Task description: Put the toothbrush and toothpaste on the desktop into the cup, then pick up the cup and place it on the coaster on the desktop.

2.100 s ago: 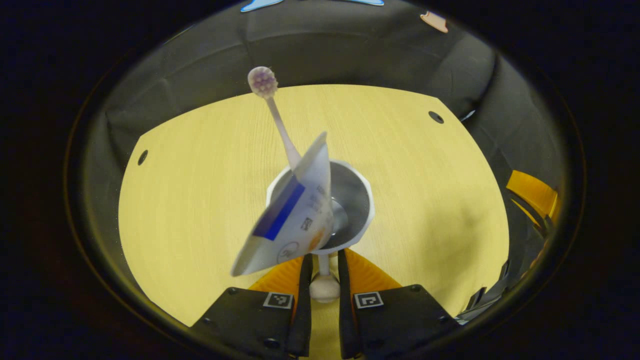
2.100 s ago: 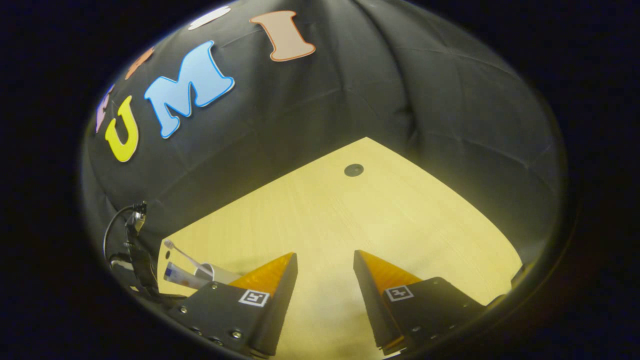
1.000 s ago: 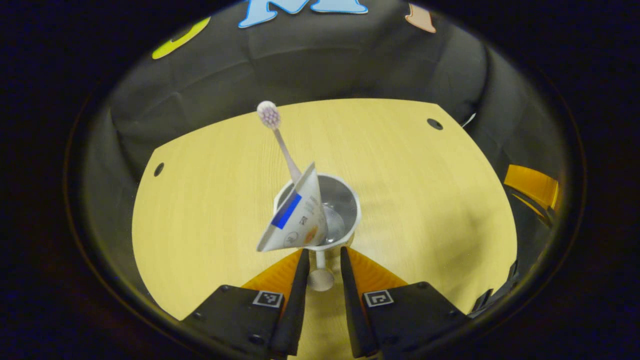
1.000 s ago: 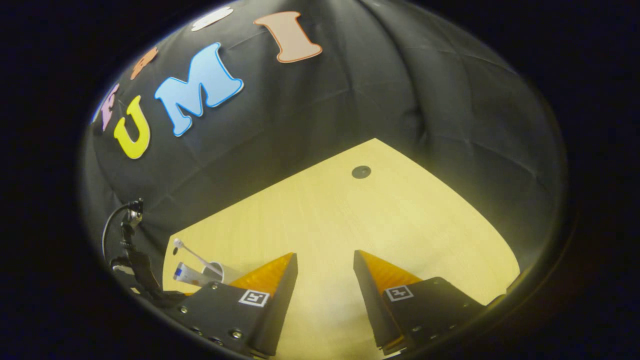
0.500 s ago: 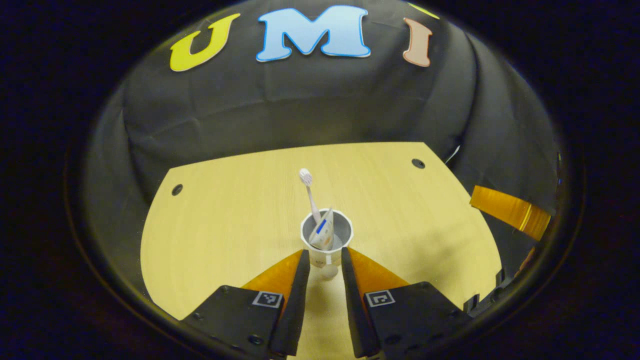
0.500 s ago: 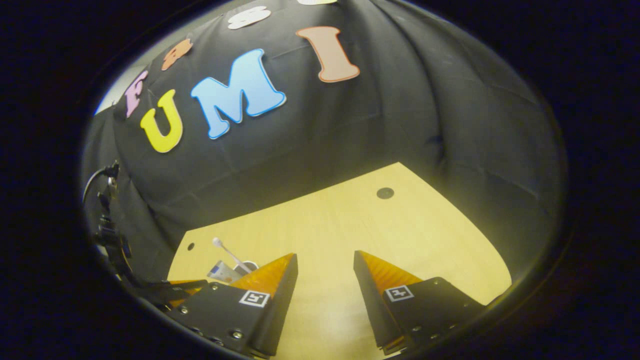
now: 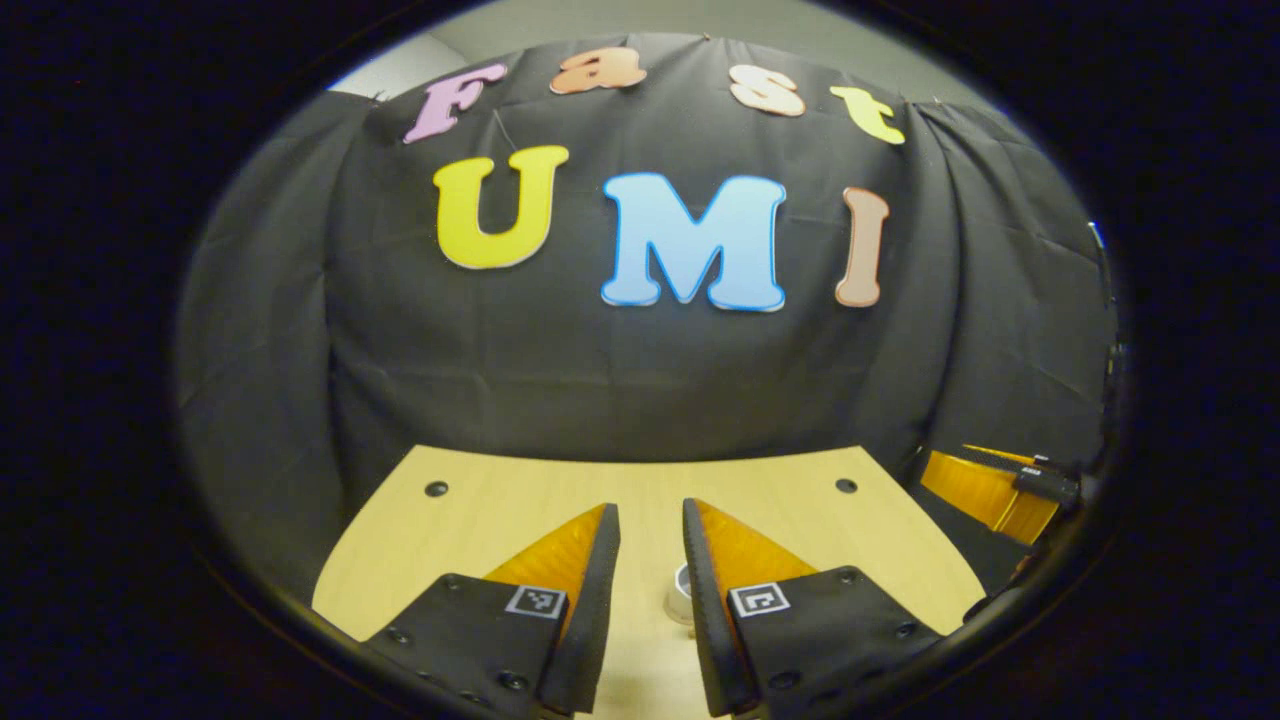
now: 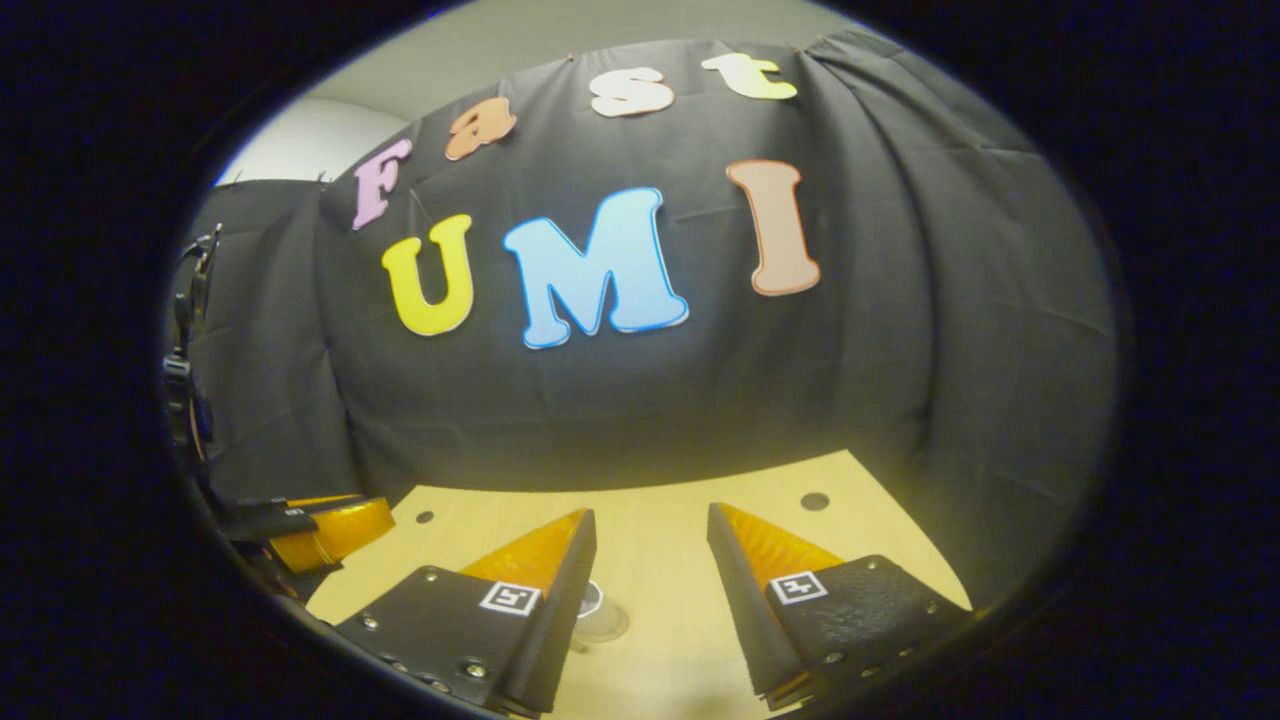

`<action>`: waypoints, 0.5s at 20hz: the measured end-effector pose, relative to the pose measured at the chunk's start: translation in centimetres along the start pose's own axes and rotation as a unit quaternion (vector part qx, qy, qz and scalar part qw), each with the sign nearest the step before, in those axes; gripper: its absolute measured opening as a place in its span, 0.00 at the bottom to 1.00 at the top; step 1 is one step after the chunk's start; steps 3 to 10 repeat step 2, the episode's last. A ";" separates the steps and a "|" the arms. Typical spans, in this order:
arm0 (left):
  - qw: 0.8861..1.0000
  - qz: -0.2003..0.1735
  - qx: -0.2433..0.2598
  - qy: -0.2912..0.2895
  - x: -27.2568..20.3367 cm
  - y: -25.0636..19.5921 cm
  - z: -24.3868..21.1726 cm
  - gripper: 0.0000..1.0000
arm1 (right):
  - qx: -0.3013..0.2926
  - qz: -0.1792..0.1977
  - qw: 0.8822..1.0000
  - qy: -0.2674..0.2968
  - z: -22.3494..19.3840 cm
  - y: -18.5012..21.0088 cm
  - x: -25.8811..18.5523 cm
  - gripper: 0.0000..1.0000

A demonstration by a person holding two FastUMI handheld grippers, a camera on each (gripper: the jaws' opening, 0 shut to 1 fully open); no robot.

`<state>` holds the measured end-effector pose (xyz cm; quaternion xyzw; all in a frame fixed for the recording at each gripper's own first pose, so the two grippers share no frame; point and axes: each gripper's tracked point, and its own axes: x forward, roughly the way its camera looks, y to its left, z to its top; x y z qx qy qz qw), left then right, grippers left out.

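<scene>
The cup (image 7: 681, 592) stands on the desk (image 7: 480, 510), just past the left gripper (image 7: 651, 545). Both grippers' jaws are released and empty; the right gripper (image 8: 648, 550) hangs near. The task looks done, though the coaster is hidden.

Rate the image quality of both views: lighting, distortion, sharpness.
Left gripper view: strong fisheye bend, desktop edge curved, rim dark, centre evenly lit; the left tool is sharp. Right gripper view: same curvature, warm light pooling on the desktop, left side dimmer; the right tool is crisp, and the small round thing beside its finger is too blurred to identify.
</scene>
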<state>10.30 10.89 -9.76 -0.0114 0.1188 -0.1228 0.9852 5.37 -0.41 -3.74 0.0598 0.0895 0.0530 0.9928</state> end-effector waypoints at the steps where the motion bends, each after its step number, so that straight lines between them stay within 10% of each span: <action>1: 1.000 0.002 0.008 -0.016 -0.6 0.5 0.7 0.40 | -0.003 0.002 1.000 -0.010 0.7 0.5 -0.2 0.68; 10: 0.999 0.002 0.014 -0.030 -1.3 0.9 1.6 0.41 | -0.004 0.004 1.000 -0.021 1.5 1.0 -0.5 0.58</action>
